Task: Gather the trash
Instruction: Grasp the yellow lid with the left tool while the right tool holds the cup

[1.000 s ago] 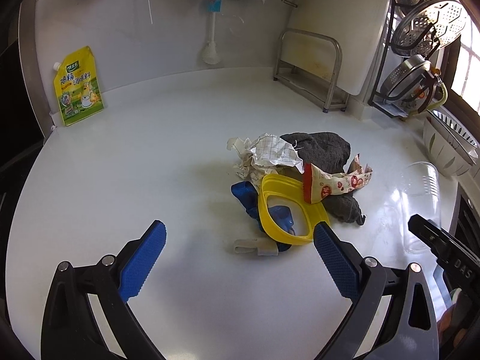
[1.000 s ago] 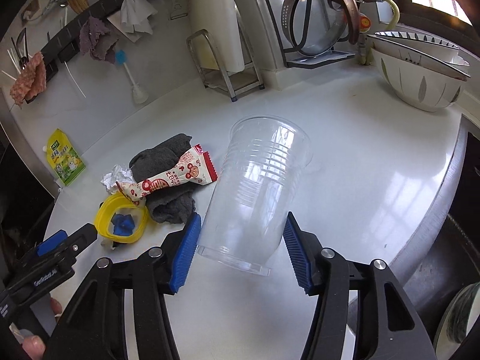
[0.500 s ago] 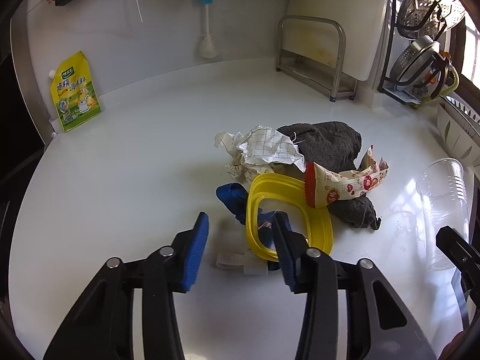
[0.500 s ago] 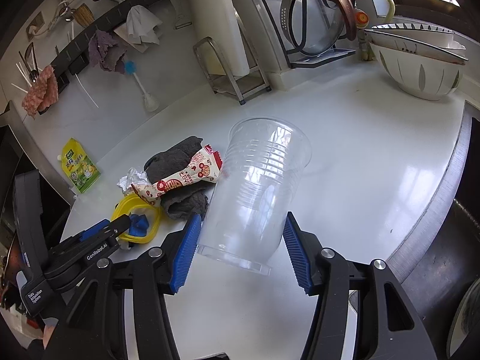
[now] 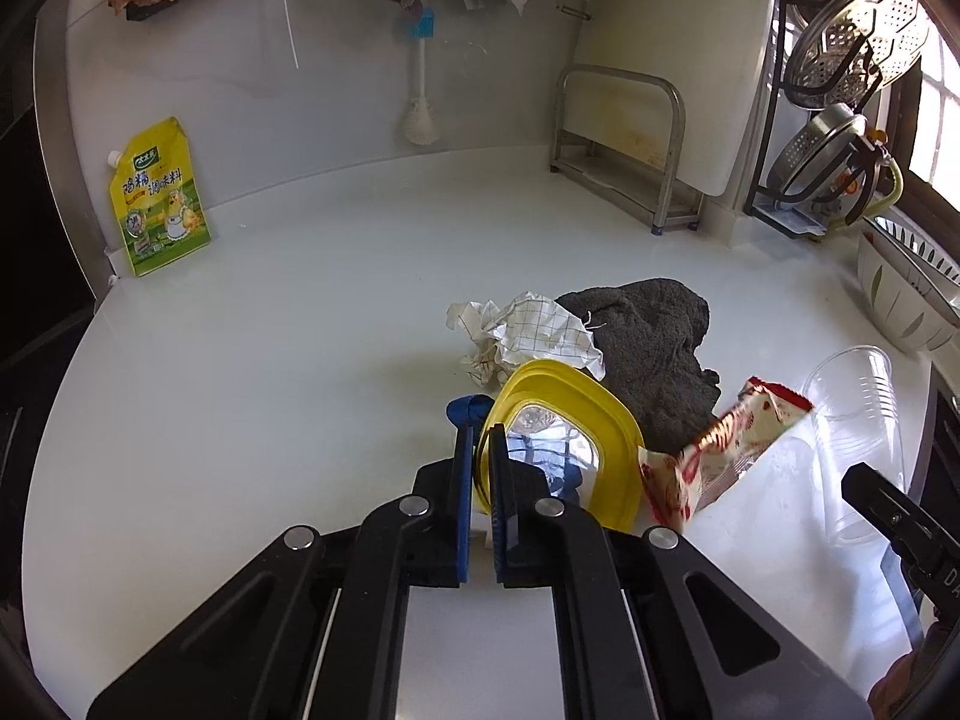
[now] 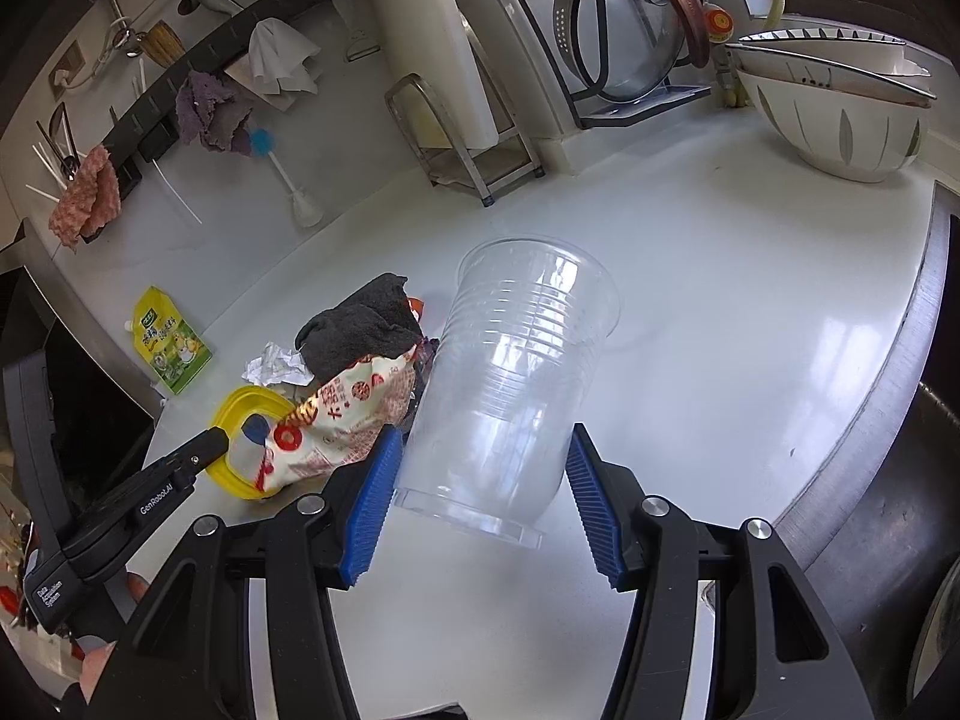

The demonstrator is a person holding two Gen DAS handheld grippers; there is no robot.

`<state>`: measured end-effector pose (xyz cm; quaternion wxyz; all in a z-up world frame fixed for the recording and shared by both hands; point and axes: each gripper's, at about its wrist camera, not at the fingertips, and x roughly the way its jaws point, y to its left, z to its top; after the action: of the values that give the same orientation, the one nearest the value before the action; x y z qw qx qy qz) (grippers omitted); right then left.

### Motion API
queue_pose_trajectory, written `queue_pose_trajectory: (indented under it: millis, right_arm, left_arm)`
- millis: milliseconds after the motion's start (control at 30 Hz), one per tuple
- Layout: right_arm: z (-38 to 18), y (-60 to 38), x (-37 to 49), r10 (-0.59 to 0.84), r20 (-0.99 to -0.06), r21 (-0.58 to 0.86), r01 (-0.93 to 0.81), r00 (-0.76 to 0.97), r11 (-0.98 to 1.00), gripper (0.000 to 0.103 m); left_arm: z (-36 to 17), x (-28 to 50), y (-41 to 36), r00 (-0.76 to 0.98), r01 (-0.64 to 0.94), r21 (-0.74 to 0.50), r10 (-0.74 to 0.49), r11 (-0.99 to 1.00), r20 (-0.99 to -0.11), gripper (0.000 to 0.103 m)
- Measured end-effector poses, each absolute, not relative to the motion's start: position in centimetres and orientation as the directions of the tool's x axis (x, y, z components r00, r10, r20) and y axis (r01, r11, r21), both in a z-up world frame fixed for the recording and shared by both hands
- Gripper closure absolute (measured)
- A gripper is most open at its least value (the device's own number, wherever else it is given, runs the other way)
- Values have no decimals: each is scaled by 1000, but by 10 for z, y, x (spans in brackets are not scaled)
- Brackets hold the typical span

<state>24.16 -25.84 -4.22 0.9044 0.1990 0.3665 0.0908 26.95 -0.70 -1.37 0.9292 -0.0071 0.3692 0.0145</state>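
The left hand-held gripper (image 5: 480, 468) has just closed from wide apart onto the near rim of the yellow lid (image 5: 561, 438), which now tilts up off the bench (image 5: 270, 360) with the snack wrapper (image 5: 714, 450) slumped against its right side. The lid sits mid-bench, at the front of the trash heap — a blue scrap (image 5: 465, 408) just behind the jaws, crumpled paper (image 5: 528, 333) and a grey rag (image 5: 654, 348) beyond it.

The right hand-held gripper (image 6: 480, 501) holds a clear cup (image 6: 516, 384) near its base, tipped with its mouth away, just right of the heap and well in from the bench's front edge.

The pinch on the lid looks thin: only the rim is between the pads, so the lid could swing or slip out as it is lifted. The wrapper merely leans on it and would likely slide off onto the bench. The lid also looks wider than the cup's mouth — forcing it in could crumple the soft cup or push it out of the right jaws. The blue scrap may snag and drag along.
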Motion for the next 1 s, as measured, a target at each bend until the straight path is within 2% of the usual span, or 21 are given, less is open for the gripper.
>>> queue_pose_trajectory:
  millis: [567, 1000]
  right_arm:
    - [-39, -267, 222, 301, -606, 425, -20, 736, 905, 49]
    - [-17, -279, 148, 261, -586, 391, -15, 767, 920, 49]
  left_arm:
    - [8, 237, 19, 756, -49, -24, 21, 999, -654, 97]
    - [20, 171, 28, 759, -15, -39, -14, 999, -650, 97]
